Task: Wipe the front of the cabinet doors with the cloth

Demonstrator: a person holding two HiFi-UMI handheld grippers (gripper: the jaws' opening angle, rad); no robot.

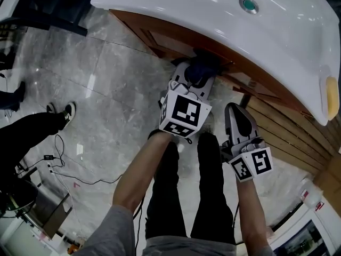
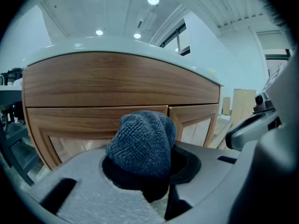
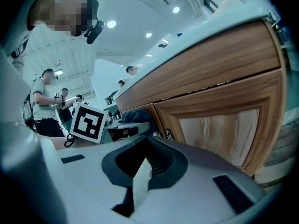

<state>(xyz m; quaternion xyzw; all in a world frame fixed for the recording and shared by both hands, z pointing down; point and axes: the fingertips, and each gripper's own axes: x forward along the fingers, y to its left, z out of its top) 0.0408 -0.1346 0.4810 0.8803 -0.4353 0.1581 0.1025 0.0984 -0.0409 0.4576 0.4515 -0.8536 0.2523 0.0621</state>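
A dark blue knitted cloth [image 1: 204,67] is bunched in my left gripper [image 1: 194,81], which is shut on it and holds it up at the wooden cabinet front [image 1: 160,39] under the white counter. In the left gripper view the cloth [image 2: 142,143] bulges out of the jaws, close before the seam between two panelled cabinet doors [image 2: 93,125]. My right gripper [image 1: 234,113] hangs lower and to the right, shut with nothing in it. In the right gripper view the gripper [image 3: 145,160] points along a panelled door [image 3: 219,125], and the cloth [image 3: 135,115] shows to the left.
A white basin top [image 1: 213,15] with a green drain [image 1: 248,5] overhangs the cabinet; a yellow sponge [image 1: 332,97] lies at its right end. Slatted wood [image 1: 282,140] runs right of the cabinet. A bystander's shoe [image 1: 67,112] and cables [image 1: 58,167] are on the marble floor at left.
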